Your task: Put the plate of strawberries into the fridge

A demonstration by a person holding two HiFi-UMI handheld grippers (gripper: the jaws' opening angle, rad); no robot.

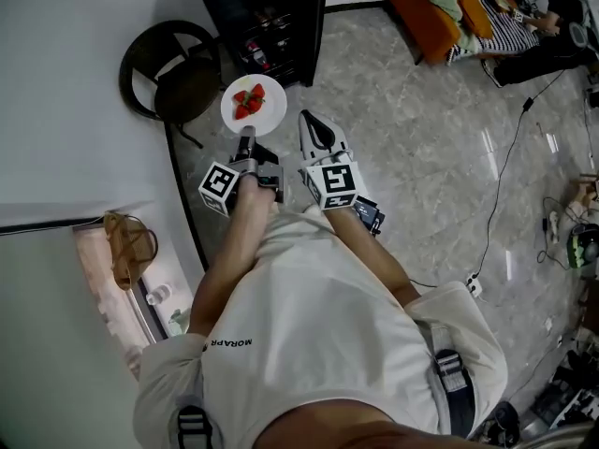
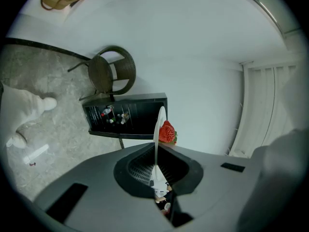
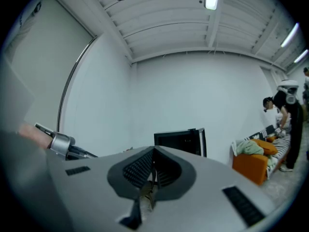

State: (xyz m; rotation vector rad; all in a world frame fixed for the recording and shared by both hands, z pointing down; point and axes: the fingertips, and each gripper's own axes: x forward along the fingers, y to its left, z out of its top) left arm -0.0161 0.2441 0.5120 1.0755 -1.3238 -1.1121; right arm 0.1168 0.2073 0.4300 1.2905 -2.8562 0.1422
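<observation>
Head view: the left gripper [image 1: 246,138] is clenched on the near rim of a white plate [image 1: 269,112], which it holds face up above the grey floor [image 1: 421,157]. Strawberries [image 1: 249,101] lie at the plate's centre. Left gripper view shows that rim pinched between the jaws. A black fridge [image 1: 267,17] stands against the wall just beyond the plate, beside a dark chair [image 1: 178,73]. The right gripper [image 1: 316,131] is just beside the left, jaws pressed together and empty.
</observation>
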